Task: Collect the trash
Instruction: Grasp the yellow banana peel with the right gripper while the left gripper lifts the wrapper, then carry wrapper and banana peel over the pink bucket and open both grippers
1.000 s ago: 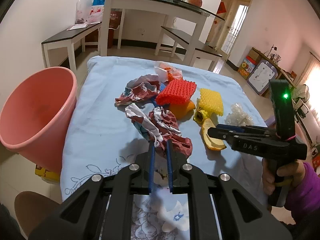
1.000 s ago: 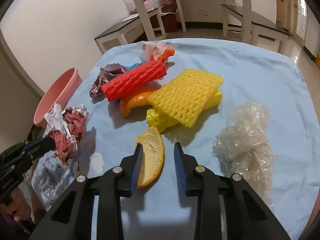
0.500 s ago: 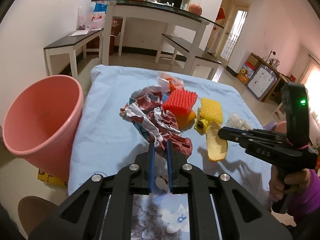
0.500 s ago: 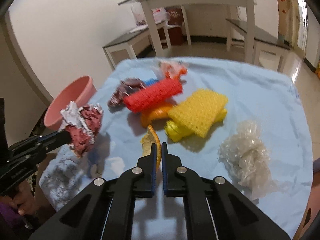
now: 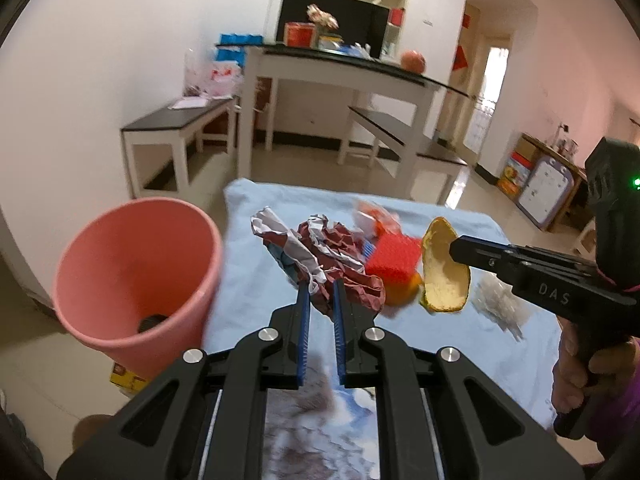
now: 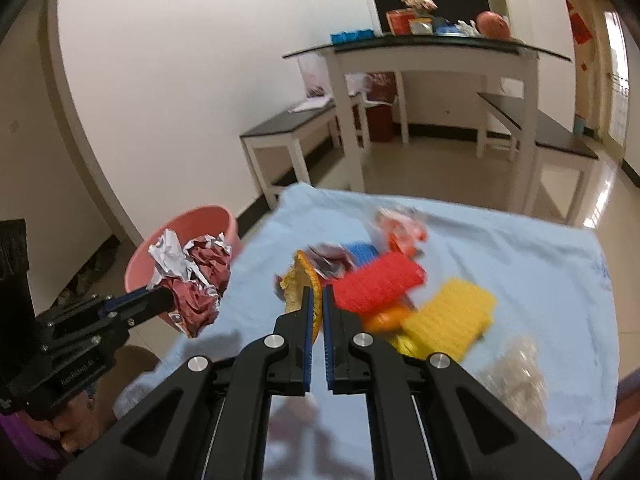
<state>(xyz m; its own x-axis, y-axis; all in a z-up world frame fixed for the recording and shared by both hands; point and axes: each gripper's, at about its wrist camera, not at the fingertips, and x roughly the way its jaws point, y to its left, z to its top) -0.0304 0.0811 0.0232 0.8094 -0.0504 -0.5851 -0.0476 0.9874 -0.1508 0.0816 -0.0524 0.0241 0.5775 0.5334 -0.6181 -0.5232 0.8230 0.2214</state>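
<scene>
My left gripper (image 5: pixel 319 286) is shut on a crumpled red and silver wrapper (image 5: pixel 320 254) and holds it in the air above the blue cloth, right of the pink bucket (image 5: pixel 132 276). The wrapper also shows in the right wrist view (image 6: pixel 192 280), in front of the bucket (image 6: pixel 188 232). My right gripper (image 6: pixel 316 294) is shut on an orange peel (image 6: pixel 300 284), lifted off the table; the peel also shows in the left wrist view (image 5: pixel 442 268).
On the blue cloth (image 6: pixel 520 248) lie a red foam net (image 6: pixel 376 282), a yellow foam net (image 6: pixel 448 320), an orange piece (image 6: pixel 384 316), a clear plastic wad (image 6: pixel 520 384) and an orange-white wrapper (image 6: pixel 400 224). White benches and a table stand behind.
Both grippers have risen from the table with their loads. The right gripper shut on the peel and lifted it; the left carried the wrapper up, nearer the bucket.
</scene>
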